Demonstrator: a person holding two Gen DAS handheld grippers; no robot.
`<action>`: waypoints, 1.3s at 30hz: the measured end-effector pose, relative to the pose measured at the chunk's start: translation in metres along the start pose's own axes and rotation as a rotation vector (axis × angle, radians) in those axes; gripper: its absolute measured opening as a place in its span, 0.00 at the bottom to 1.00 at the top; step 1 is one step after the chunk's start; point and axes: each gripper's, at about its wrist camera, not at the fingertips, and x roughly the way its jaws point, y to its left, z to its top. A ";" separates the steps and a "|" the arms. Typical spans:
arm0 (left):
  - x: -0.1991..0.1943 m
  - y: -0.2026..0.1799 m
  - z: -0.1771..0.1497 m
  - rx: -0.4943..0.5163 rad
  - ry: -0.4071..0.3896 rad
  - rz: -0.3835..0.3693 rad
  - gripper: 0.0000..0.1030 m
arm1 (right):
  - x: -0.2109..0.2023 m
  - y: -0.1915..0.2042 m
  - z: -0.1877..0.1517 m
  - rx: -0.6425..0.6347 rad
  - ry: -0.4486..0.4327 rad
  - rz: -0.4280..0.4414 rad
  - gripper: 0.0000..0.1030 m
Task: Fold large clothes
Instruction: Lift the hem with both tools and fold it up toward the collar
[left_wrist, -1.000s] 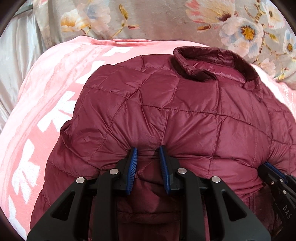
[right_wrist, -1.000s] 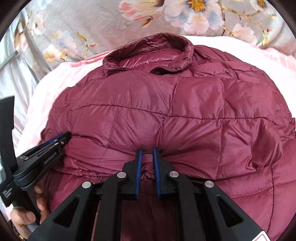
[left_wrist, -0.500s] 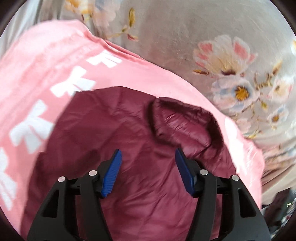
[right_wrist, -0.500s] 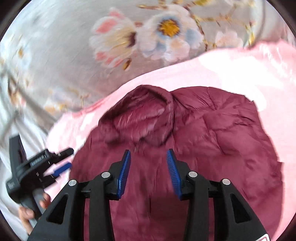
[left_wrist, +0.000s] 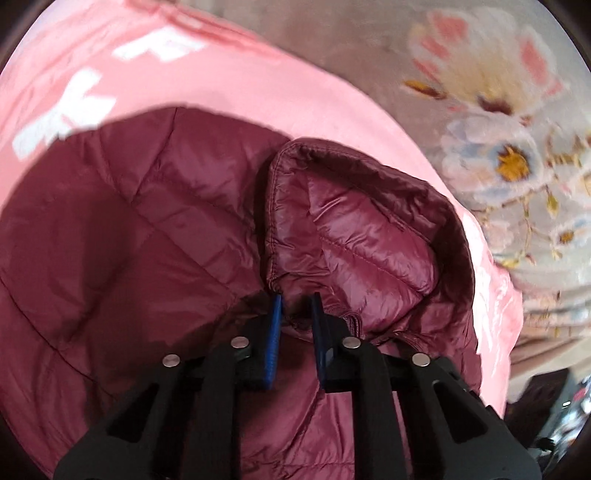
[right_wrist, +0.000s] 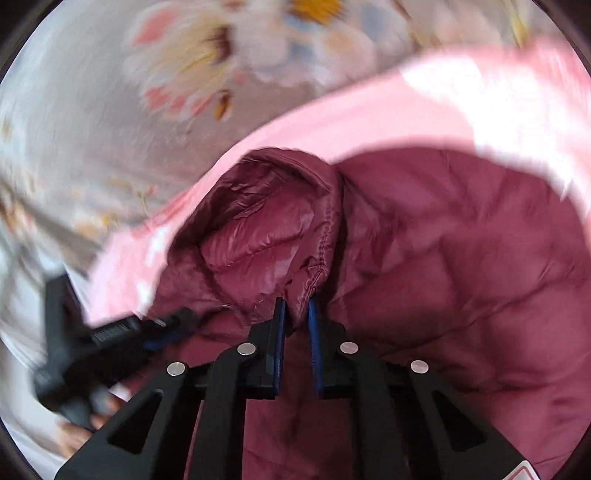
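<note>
In the left wrist view, the left gripper (left_wrist: 295, 306) is closing its jaws on the collar (left_wrist: 354, 236) edge of the maroon jacket (left_wrist: 122, 236), which lies on a pink blanket (left_wrist: 229, 85). It is better to bite deep, since the fabric looks slippery.

In the right wrist view, the right gripper (right_wrist: 294, 310) is also closing, on the collar's other end; the left gripper works close beside it, so they could collide.

No text, brand, or number can be read. The pink fleece blanket (left_wrist: 258, 92) carries large white marks (left_wrist: 66, 114), perhaps letters, cut off and too smeared to make out. Left of the maroon quilted puffer jacket (right_wrist: 461, 258) in the right wrist view, the left gripper (right_wrist: 162, 328) bears a pale label, blurred beyond reading.
</note>
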 end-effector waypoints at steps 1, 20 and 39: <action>-0.002 -0.003 -0.001 0.033 -0.011 0.013 0.11 | -0.003 0.007 -0.001 -0.063 -0.016 -0.044 0.10; 0.007 0.000 -0.052 0.284 -0.142 0.145 0.10 | 0.027 -0.001 -0.021 -0.234 0.027 -0.199 0.07; -0.015 0.010 -0.045 0.219 -0.172 0.092 0.19 | -0.008 -0.019 -0.014 -0.087 -0.003 -0.073 0.21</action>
